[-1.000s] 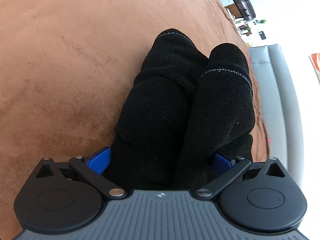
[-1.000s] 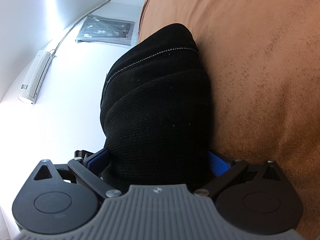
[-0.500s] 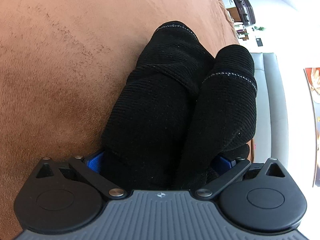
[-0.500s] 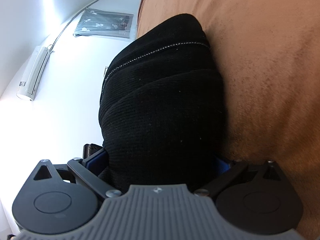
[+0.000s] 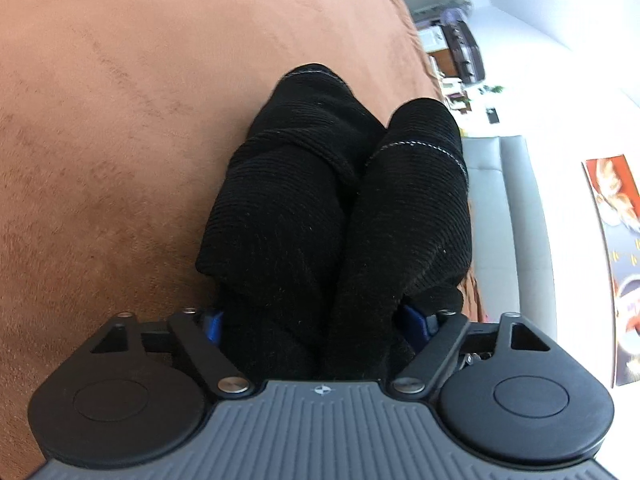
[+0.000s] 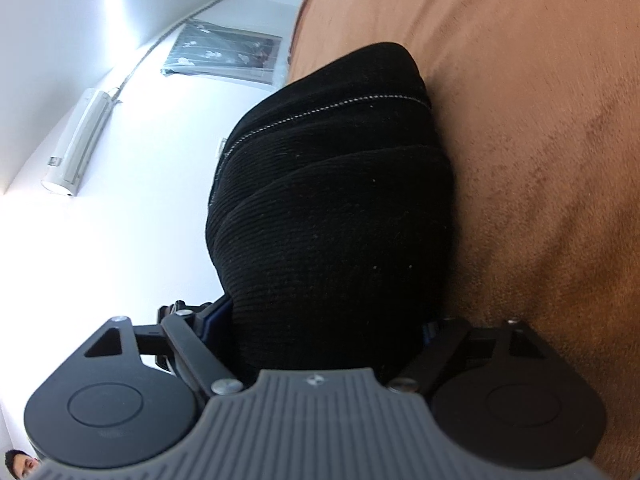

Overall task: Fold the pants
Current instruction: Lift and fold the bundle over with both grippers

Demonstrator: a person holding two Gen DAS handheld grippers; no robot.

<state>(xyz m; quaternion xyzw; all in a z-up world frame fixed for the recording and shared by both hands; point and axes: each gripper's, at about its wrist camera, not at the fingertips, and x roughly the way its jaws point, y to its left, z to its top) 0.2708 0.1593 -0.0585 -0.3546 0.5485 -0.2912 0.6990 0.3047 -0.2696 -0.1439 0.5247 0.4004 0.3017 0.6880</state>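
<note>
Black corduroy pants [image 5: 332, 216] hang bunched from both grippers above a brown plush surface [image 5: 120, 120]. My left gripper [image 5: 316, 320] is shut on a thick bundle of the pants; two folded lobes with white stitching hang forward from it. My right gripper [image 6: 328, 320] is shut on another bunch of the pants [image 6: 332, 208], which fills the middle of the right wrist view. The blue pads [image 5: 212, 324] barely show at the cloth's sides, and the fingertips are hidden by the fabric.
The brown surface [image 6: 540, 140] fills the right of the right wrist view. A grey sofa [image 5: 520, 220] and a shelf with small items [image 5: 460, 60] lie beyond its edge. A white wall with an air conditioner [image 6: 76, 148] and a dark picture [image 6: 228, 56] shows.
Both grippers have kept their hold on the pants. The views have tilted a little, and the hanging cloth has swayed and shifted slightly against the brown surface.
</note>
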